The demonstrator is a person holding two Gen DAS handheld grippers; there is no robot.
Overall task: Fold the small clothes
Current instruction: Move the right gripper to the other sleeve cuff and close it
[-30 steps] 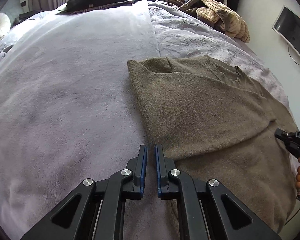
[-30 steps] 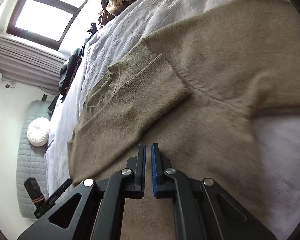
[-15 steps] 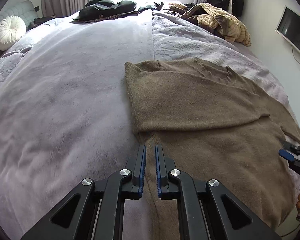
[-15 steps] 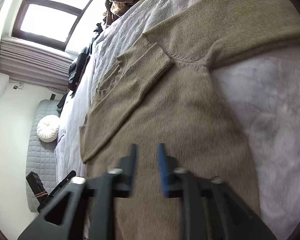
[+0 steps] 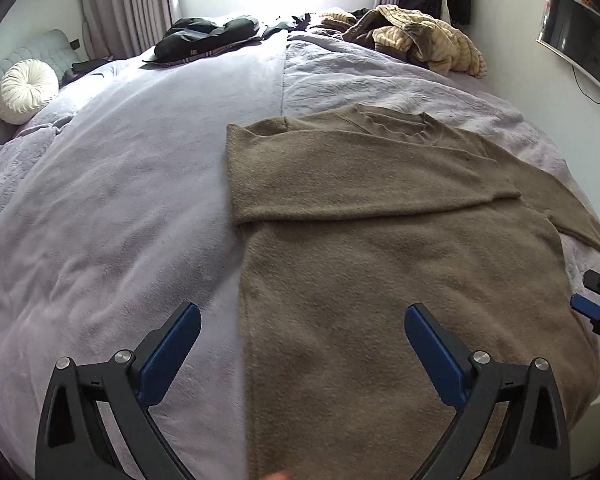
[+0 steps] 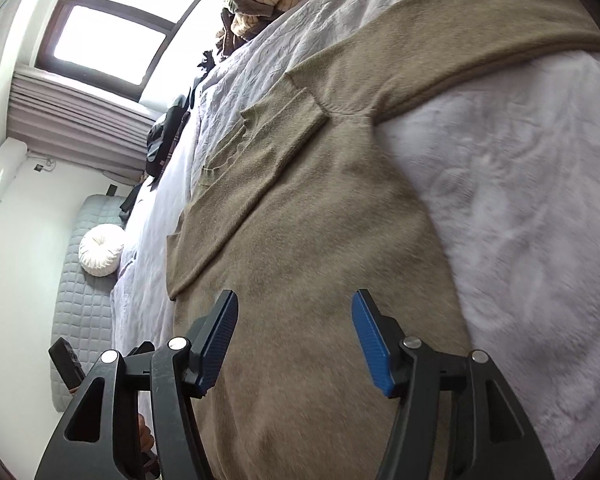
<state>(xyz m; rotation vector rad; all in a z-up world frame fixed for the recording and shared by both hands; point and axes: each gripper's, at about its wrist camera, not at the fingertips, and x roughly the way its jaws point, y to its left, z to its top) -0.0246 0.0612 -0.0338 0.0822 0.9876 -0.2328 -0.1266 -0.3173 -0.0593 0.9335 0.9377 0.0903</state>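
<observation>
Both hand-held grippers have gone from nearly shut to spread wide and have drawn back toward the near edge of the bed (image 5: 112,208), so more of the room now shows in each view.

Left to right, as seen from the foot of the bed:

1. A round white cushion (image 5: 27,86) rests against the quilted headboard at far left. A dark garment (image 5: 208,36) lies by the window.
2. The left hand-held gripper (image 5: 302,330) hovers with its jaws fully apart, holding nothing. One blue pad (image 5: 170,350) is over the bare lavender blanket, the other over knit fabric.
3. The olive sweater (image 5: 380,248) lies flat on the bed's right half, neckline toward the window. One sleeve is folded across the chest; the other sleeve (image 6: 452,40) trails out to the side, unfolded.
4. The right hand-held gripper (image 6: 294,334) hovers over the sweater's lower body, jaws wide apart, empty.
5. A striped cream pile of clothes (image 5: 424,40) sits at the far right corner.

Hazards, as judged from this position:

- The hem is below the frame in both views, so its position probably has to be found by feel; a blind pinch may gather the plush blanket together with the knit.
- Uneven grips at the two hem corners would skew the fold.
- Lifting fast could drag the folded sleeve loose.
</observation>
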